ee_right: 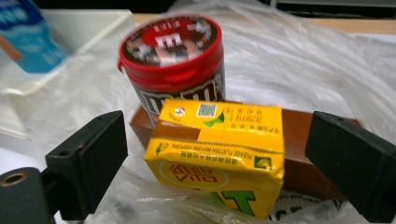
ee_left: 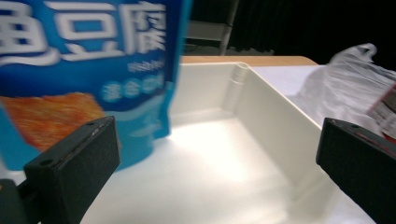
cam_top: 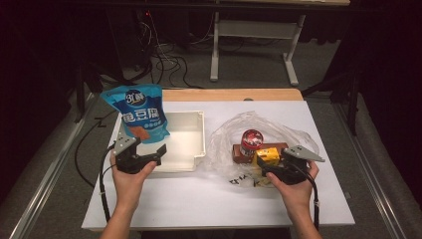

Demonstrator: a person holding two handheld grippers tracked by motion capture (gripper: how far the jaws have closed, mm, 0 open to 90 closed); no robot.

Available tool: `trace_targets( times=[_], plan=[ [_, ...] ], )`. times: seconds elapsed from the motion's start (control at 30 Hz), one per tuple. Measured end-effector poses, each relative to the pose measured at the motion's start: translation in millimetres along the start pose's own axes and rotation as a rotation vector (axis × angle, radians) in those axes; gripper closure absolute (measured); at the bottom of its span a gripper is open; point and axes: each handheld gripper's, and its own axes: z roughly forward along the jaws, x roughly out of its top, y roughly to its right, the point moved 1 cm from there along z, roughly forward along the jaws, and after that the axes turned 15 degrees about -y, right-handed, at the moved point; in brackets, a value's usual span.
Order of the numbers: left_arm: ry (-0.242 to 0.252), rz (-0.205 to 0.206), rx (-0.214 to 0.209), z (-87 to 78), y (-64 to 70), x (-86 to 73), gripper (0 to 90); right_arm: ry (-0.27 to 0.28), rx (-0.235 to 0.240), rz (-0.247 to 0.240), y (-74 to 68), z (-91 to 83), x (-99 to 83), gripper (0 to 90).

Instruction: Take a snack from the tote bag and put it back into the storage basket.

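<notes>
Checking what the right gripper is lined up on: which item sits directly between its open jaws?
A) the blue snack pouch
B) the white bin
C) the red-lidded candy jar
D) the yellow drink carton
D: in the right gripper view the yellow drink carton lies between the wide-open jaws of the right gripper, with the red-lidded candy jar behind it.

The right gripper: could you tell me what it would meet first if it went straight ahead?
Most likely the yellow drink carton, which sits centred between the open right gripper's fingers, with the red-lidded candy jar behind it.
</notes>
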Motion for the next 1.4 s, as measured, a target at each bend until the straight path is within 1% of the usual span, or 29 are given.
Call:
trace_targets(
  times=[0.07, 0.13, 0.2, 0.27, 0.33, 0.43, 0.47, 0.53, 0.57, 0.6, 0.63, 0.67, 0.73, 0.77, 0.93, 1.0, 1.1, 1.13, 1.2, 1.27, 1.3, 1.4],
  plan=[
    [-0.006, 0.001, -0.01, -0.7, 4.9, -4.5, 0.2, -0.009, -0.025, -0.004, -2.3, 5.0, -1.4, 7.1],
    [-0.009, 0.0, -0.014, -1.6, 7.8, -7.4, 0.2, -0.015, -0.041, 0.013, -2.5, 9.0, -2.8, 8.1],
    [-0.015, -0.005, -0.018, -2.4, 10.0, -11.1, 0.4, -0.02, -0.047, 0.017, -1.3, 12.6, -4.2, 9.8],
    [-0.023, 0.009, -0.019, -0.7, 12.6, -16.3, 0.7, -0.025, -0.06, 0.02, -0.2, 16.5, -6.5, 11.7],
    [-0.037, 0.018, -0.021, 1.8, 14.5, -19.9, 0.8, -0.021, -0.05, 0.035, 0.2, 19.0, -7.8, 12.4],
    [-0.046, 0.021, -0.025, 4.3, 17.3, -23.4, 1.1, -0.009, -0.073, 0.019, -3.0, 20.5, -8.5, 15.8],
    [-0.051, 0.025, -0.025, 5.0, 18.1, -24.8, 1.2, -0.013, -0.085, 0.016, -4.3, 21.6, -9.0, 16.0],
    [-0.061, 0.03, -0.027, 6.5, 19.9, -27.5, 1.4, -0.023, -0.094, 0.014, -6.2, 25.5, -10.3, 17.3],
    [-0.063, 0.029, -0.029, 7.0, 20.6, -28.3, 1.6, -0.031, -0.1, 0.017, -6.6, 27.1, -11.1, 19.3],
    [-0.069, 0.029, -0.029, 7.5, 21.2, -29.3, 1.7, -0.028, -0.108, 0.016, -6.7, 27.9, -12.1, 20.6],
    [-0.071, 0.026, -0.031, 7.9, 22.4, -30.5, 1.7, -0.012, -0.101, 0.012, -7.1, 27.7, -13.6, 24.5],
    [-0.073, 0.031, -0.032, 8.1, 22.7, -31.2, 1.7, -0.003, -0.108, 0.002, -8.4, 27.3, -14.5, 25.8],
    [-0.074, 0.031, -0.04, 8.1, 25.0, -32.2, 1.7, 0.007, -0.13, -0.003, -10.6, 24.8, -14.7, 29.7],
    [-0.074, 0.033, -0.044, 8.2, 26.0, -32.6, 1.8, 0.002, -0.134, -0.008, -10.2, 24.0, -13.9, 29.9],
    [-0.08, 0.03, -0.058, 9.7, 30.3, -35.1, 2.1, 0.007, -0.115, 0.012, -4.5, 18.5, -11.0, 30.2],
    [-0.085, 0.032, -0.067, 9.2, 33.3, -36.6, 2.1, 0.024, -0.102, 0.014, -2.1, 12.0, -7.3, 30.2],
    [-0.089, 0.036, -0.079, 9.0, 38.5, -38.8, 2.3, 0.039, -0.068, 0.017, -0.1, 0.5, -0.3, 30.2],
    [-0.091, 0.036, -0.085, 9.1, 40.6, -39.7, 2.4, 0.045, -0.063, 0.021, -0.7, -3.0, 1.6, 30.2],
    [-0.095, 0.045, -0.092, 9.2, 44.9, -42.5, 2.6, 0.054, -0.056, 0.011, -1.4, -9.3, 5.6, 30.2],
    [-0.101, 0.046, -0.104, 9.8, 50.6, -45.8, 2.7, 0.058, -0.036, 0.012, -3.3, -14.1, 9.3, 30.2],
    [-0.107, 0.057, -0.108, 9.9, 52.9, -47.5, 2.7, 0.062, -0.026, 0.008, -4.8, -16.0, 11.0, 30.3],
    [-0.116, 0.063, -0.13, 10.7, 61.2, -51.5, 3.0, 0.065, -0.005, -0.016, -11.2, -21.1, 16.1, 30.3]
  ],
)
